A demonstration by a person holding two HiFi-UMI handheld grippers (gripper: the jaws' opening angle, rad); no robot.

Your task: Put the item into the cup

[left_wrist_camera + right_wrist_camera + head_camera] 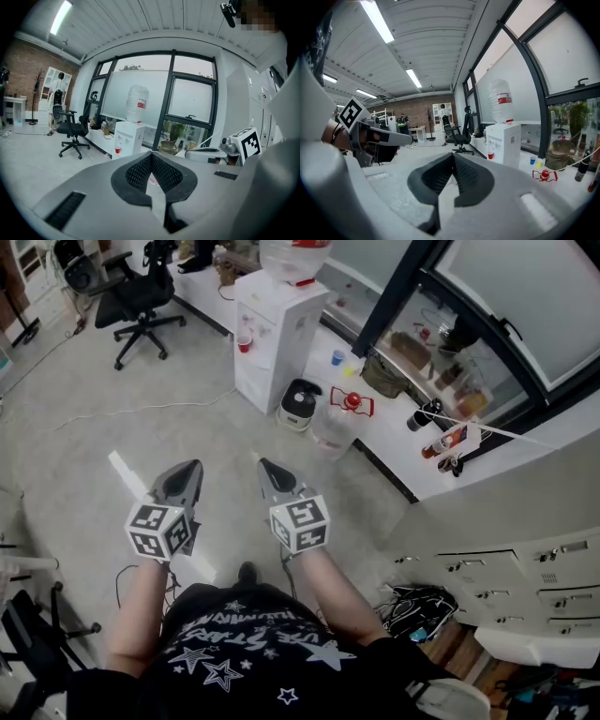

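Note:
I am standing over a grey floor with both grippers held out in front of me. My left gripper [194, 466] [151, 154] is shut with nothing between its jaws. My right gripper [264, 464] [452, 155] is likewise shut and empty, level with the left. A red cup [245, 343] [117, 150] [490, 155] sits in the tap bay of a white water dispenser [277, 329]. A blue cup [337, 357] [533, 161] and a small red object [352, 401] [544, 175] rest on the low white ledge by the window. Both grippers are well short of them.
A black office chair [141, 296] stands at the far left. A white and black appliance [300, 401] and a clear bin [333, 432] sit on the floor by the dispenser. Bottles [441, 442] stand on the ledge. White drawers [506, 568] are at my right.

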